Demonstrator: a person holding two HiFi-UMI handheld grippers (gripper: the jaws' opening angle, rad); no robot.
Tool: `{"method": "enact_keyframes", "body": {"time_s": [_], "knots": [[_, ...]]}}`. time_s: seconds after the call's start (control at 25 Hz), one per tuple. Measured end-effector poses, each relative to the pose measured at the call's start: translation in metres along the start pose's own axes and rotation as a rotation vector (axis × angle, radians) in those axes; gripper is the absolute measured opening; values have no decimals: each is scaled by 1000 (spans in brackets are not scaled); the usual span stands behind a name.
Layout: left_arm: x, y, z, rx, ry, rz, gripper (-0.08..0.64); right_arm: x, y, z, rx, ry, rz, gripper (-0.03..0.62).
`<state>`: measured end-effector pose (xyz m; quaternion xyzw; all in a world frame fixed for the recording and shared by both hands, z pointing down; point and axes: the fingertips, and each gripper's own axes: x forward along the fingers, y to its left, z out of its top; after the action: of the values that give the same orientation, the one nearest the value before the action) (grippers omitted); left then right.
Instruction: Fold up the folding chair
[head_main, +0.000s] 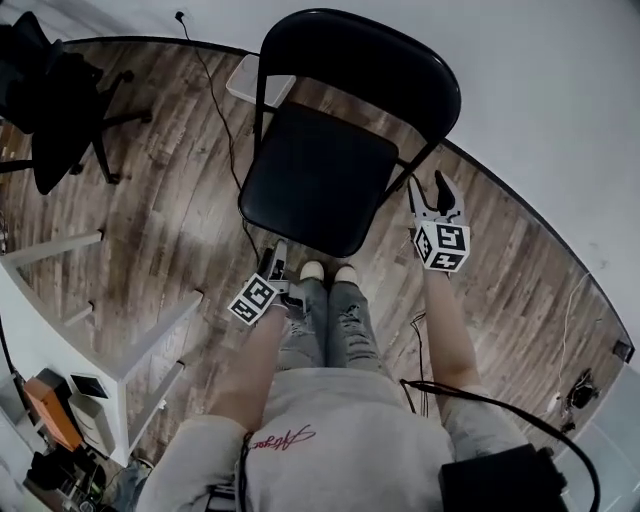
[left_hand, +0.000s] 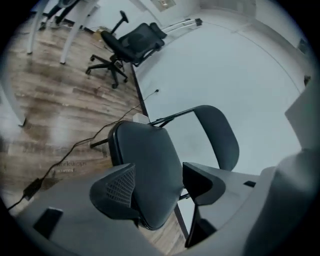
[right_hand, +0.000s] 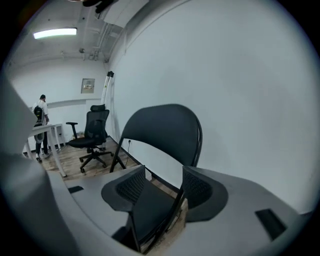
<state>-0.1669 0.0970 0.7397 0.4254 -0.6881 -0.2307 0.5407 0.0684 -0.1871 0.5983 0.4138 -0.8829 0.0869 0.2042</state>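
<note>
Head view: the folding chair (head_main: 330, 130) stands fully open on the wood floor (head_main: 170, 200), seat (head_main: 315, 185) level, front edge toward the person's shoes (head_main: 328, 272), backrest (head_main: 365, 60) on the far side; its long axis is upright. By the seat's front corner the left tongs (head_main: 274, 258), and at its right frame the right tongs (head_main: 437, 192), gape wide and empty. Approach step, I judge: next, grip the seat and swing it up.

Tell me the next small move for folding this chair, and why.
Probably ease the left claw onto the front seat edge of the black metal folding chair: it stands fully open, and both this and the right claw are open, gripping nothing.
</note>
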Motion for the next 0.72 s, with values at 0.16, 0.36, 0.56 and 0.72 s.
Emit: {"method": "enact_keyframes", "body": {"time_s": [0.16,0.36,0.56,0.72], "knots": [[33,34,-6,-71,2,-25,307,42,-37,-37,47,38,-28,227],[57,62,-8,-128,23,-123,347,71,-63,-40,23,9,-15,227],[84,73,-23,-167,105,-207,379,95,-65,-34,-48,-3,27,227],[97,75,-52,-167,230,-280,393,109,-64,-32,-43,-16,45,227]]}}
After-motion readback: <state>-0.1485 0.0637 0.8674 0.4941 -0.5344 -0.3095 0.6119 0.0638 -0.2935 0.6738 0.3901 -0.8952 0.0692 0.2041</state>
